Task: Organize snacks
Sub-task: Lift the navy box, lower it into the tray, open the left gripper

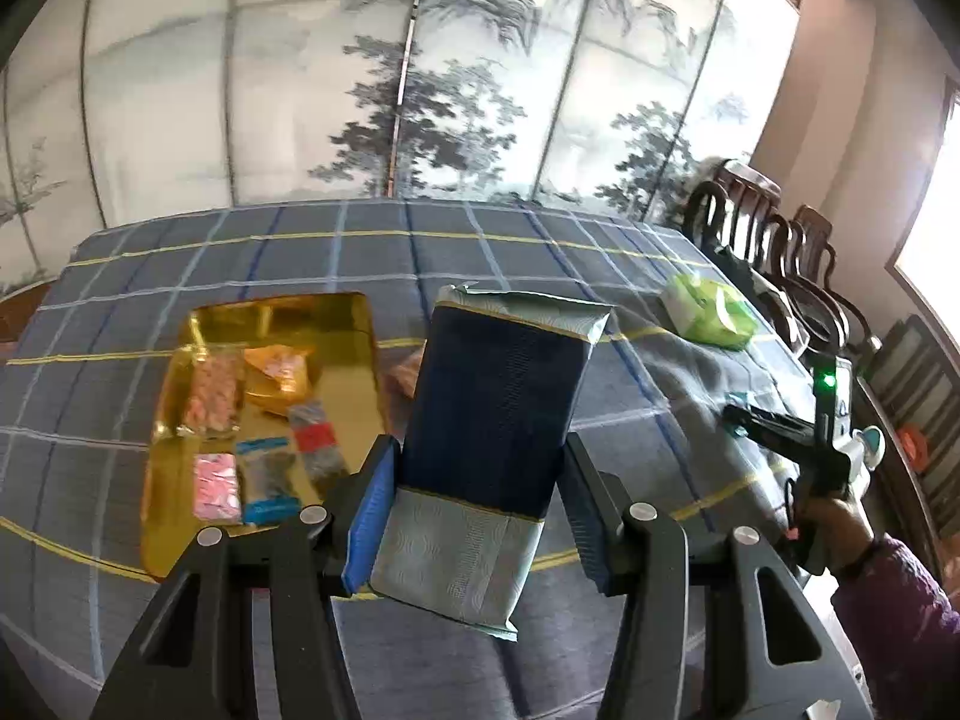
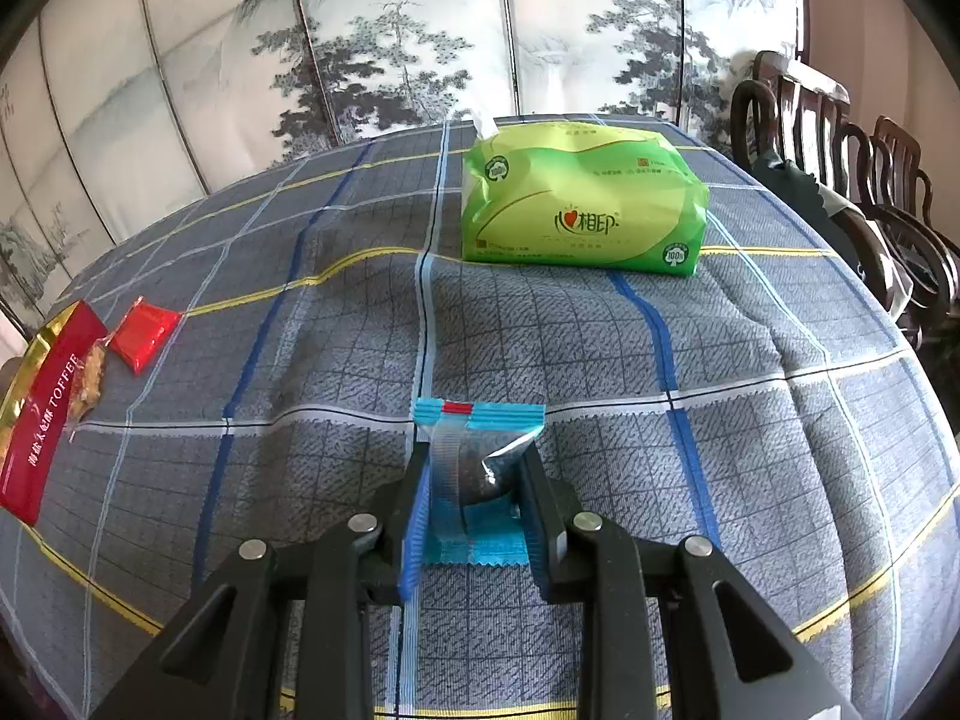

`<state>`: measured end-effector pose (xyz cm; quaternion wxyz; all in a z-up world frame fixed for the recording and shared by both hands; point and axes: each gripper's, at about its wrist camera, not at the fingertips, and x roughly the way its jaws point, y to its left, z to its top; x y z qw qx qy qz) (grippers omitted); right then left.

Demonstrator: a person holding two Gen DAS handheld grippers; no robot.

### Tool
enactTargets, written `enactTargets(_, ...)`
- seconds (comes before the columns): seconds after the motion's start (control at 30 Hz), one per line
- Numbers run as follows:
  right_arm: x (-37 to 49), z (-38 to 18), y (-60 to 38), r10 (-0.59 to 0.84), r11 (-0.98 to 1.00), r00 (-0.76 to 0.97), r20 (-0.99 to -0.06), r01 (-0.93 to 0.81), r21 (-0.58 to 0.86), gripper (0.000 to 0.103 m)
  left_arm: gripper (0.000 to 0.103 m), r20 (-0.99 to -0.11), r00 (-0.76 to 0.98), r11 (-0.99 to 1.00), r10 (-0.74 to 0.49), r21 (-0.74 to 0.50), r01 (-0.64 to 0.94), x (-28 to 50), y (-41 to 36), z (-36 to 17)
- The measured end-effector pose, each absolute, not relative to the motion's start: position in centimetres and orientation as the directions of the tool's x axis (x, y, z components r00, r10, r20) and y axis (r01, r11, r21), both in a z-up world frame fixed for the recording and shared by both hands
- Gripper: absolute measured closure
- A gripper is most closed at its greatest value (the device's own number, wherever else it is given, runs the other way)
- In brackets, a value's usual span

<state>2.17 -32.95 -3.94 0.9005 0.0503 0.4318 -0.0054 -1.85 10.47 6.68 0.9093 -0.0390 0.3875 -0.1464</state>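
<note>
We hold 2 snacks above the checked cloth (image 2: 600, 360).
Our left gripper (image 1: 474, 492) clamps a glossy navy pouch (image 1: 492, 414); our right gripper (image 2: 474, 492) pinches a crinkly blue-edged packet (image 2: 474, 468); only the left view shows the gold tray (image 1: 348, 324).

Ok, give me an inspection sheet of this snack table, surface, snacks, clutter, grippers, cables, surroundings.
Surface: checked blue-grey tablecloth, wrinkled.
Job's things: gold tray with several small snack packets; dark blue packet; blue-edged clear packet; red packet and red toffee box on the cloth.
Clutter: green tissue pack.
Grippers: left gripper shut on the dark blue packet; right gripper shut on the blue-edged clear packet.
Cables: nothing seen.
Surroundings: painted folding screen, dark wooden chairs.
</note>
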Motion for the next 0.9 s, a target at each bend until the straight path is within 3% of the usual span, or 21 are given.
enactTargets(0.37, 2.2, -4.0, -32.9, 0.033, 0.995, 0.627, -0.778, 0.053, 0.085, 0.076, 0.054, -0.71, 0.664, 0.972, -0.234, -0.159, 0.173, -0.4, 12.7, 5.5)
enactTargets(0.53, 2.2, -4.0, -32.9, 0.033, 0.995, 0.627, -0.778, 0.053, 0.085, 0.076, 0.071, -0.726, 0.654, 0.977, -0.212, -0.16, 0.14, 0.6, 13.7, 4.7)
enactTargets(0.9, 2.2, -4.0, -32.9, 0.032, 0.995, 0.627, -0.779, 0.053, 0.083, 0.076, 0.071, -0.734, 0.657, 0.983, -0.172, -0.172, 0.066, 1.6, 16.4, 3.8)
